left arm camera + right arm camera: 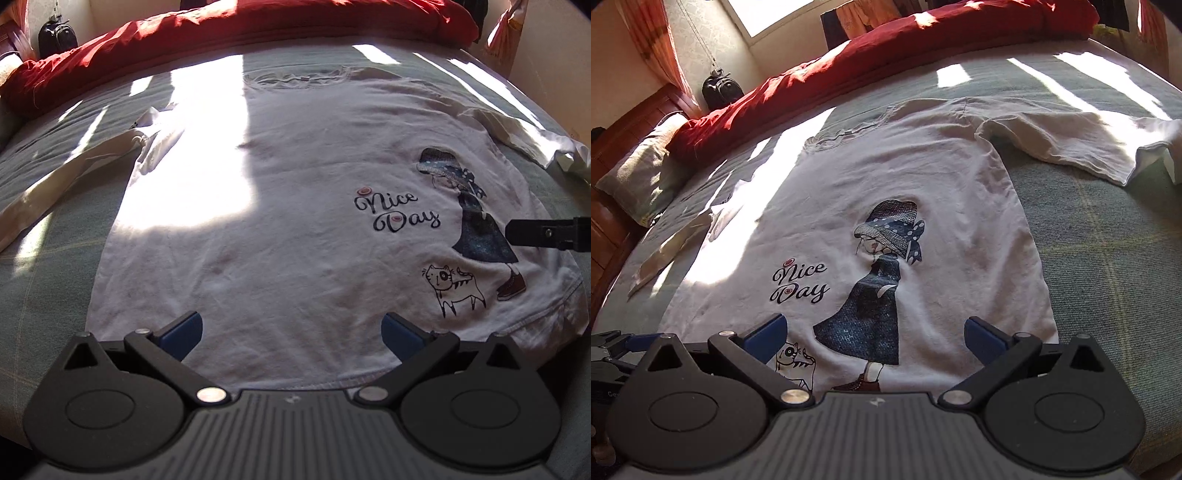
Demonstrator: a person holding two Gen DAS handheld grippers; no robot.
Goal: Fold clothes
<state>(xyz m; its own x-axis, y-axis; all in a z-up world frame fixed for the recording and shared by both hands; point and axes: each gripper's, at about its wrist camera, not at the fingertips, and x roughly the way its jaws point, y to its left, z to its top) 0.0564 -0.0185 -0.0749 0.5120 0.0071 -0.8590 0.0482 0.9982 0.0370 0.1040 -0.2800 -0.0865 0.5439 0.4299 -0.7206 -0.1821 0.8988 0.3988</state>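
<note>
A white long-sleeved shirt (288, 206) lies flat and face up on the bed, hem toward me, printed with "Nice Day", a girl in a blue dress and a cat. Its sleeves spread out to the left (66, 173) and right (535, 140). My left gripper (291, 332) hovers open over the hem's middle, nothing between its blue pads. In the right wrist view the same shirt (905, 184) fills the centre. My right gripper (875, 334) is open above the girl print near the hem. One right finger (546, 232) shows at the left view's right edge.
A grey-green bedspread (1108, 258) covers the bed around the shirt. A crumpled red duvet (886, 48) lies along the far side, with a pillow (639, 173) and wooden headboard at the left. A black bag (722, 88) hangs by the wall. Sunlight patches cross the bed.
</note>
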